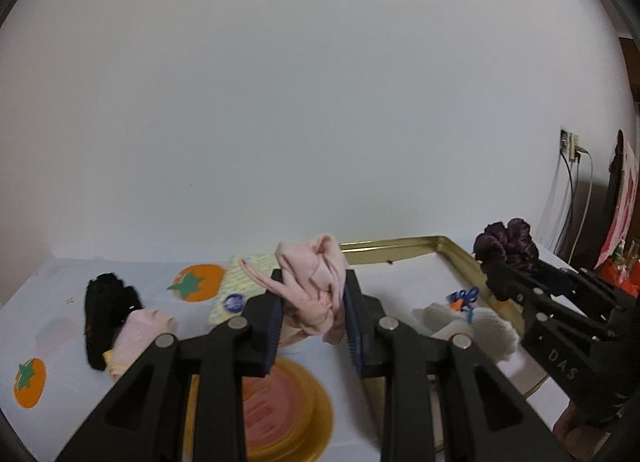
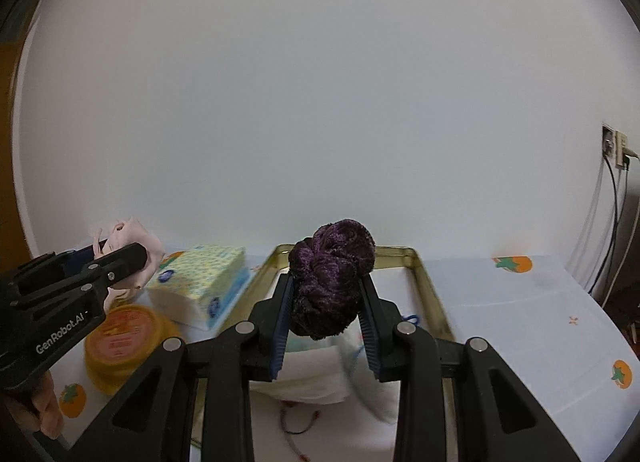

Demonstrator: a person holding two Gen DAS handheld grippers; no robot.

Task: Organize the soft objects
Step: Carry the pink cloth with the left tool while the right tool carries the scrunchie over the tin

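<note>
My left gripper (image 1: 314, 302) is shut on a bunched pink cloth (image 1: 316, 286) and holds it above the table. My right gripper (image 2: 328, 294) is shut on a dark purple fuzzy scrunchie (image 2: 330, 282) above a gold-rimmed tray (image 2: 424, 282). The tray (image 1: 392, 246) holds a white knitted item (image 1: 492, 326) with a blue and orange trim. The right gripper with the purple scrunchie (image 1: 508, 246) shows at the right of the left wrist view. The left gripper with the pink cloth (image 2: 132, 242) shows at the left of the right wrist view.
A black fuzzy item (image 1: 104, 318) and a pink sock (image 1: 136, 334) lie at the table's left. A tissue pack (image 2: 200, 282) stands left of the tray. A round orange-lidded container (image 2: 124, 342) sits near the front. Wall sockets and cables (image 2: 616, 166) are at the right.
</note>
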